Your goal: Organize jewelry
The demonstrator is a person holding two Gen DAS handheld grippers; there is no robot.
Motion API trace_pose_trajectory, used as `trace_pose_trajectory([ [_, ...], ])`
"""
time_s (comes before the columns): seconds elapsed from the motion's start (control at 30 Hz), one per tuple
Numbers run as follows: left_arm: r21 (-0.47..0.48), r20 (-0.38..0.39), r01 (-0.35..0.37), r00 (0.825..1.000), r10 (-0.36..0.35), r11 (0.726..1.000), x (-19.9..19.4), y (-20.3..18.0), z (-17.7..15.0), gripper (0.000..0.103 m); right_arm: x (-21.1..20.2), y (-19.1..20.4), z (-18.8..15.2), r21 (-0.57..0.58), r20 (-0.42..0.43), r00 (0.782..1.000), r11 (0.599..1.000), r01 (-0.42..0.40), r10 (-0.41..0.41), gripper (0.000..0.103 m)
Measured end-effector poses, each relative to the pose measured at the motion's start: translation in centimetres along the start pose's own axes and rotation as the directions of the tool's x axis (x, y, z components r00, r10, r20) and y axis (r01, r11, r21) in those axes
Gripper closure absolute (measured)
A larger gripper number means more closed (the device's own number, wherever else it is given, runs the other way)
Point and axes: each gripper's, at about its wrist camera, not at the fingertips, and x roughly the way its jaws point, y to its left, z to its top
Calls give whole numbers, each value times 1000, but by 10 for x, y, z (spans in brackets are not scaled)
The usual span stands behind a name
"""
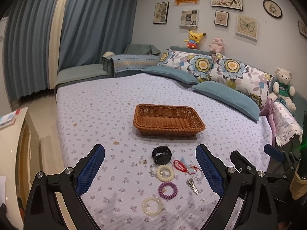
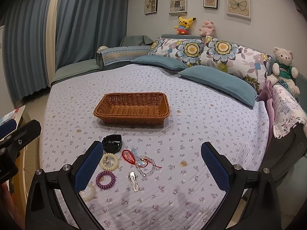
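An empty brown wicker basket (image 1: 199,123) (image 2: 99,109) stands on the bed. Nearer lies a cluster of jewelry: a black watch (image 1: 161,154) (image 2: 112,143), a cream coil bracelet (image 1: 165,172) (image 2: 109,161), a purple coil hair tie (image 1: 167,190) (image 2: 105,180), a pale coil bracelet (image 1: 152,205) (image 2: 88,192), a red cord (image 1: 180,165) (image 2: 128,156), a clear bead bracelet (image 1: 196,173) (image 2: 146,165) and a silver hair clip (image 1: 192,185) (image 2: 133,180). My left gripper (image 1: 150,154) is open above the cluster. My right gripper (image 2: 152,151) is open, with the jewelry near its left finger.
The bed carries a lilac floral quilt (image 2: 201,130). Blue cushions (image 2: 218,82) and floral pillows (image 2: 211,51) lie at the head. A teddy bear (image 2: 284,67) sits at the right edge. A white side table (image 1: 11,134) stands left of the bed.
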Motion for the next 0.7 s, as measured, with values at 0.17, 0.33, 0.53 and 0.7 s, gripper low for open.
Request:
trace_pose_trajectory([
  [0.17, -14, -6, 1, 1000, -1, 1000, 1, 3, 0, 7, 3, 1, 0, 1, -5, 1000, 1000, -4, 4, 1],
  [0.33, -18, -7, 8, 1000, -8, 1000, 0, 2, 0, 7, 2, 1, 0, 0, -3, 1000, 1000, -1, 1, 1],
  [0.53, -6, 7, 13, 1000, -13, 1000, -7, -3, -1, 7, -4, 1, 0, 3, 8, 1000, 1000, -1, 1, 1],
  [0.7, -1, 18, 11, 1000, -11, 1000, -10, -4, -1, 7, -9, 1, 1, 5, 14, 1000, 1000, -1, 1, 1],
])
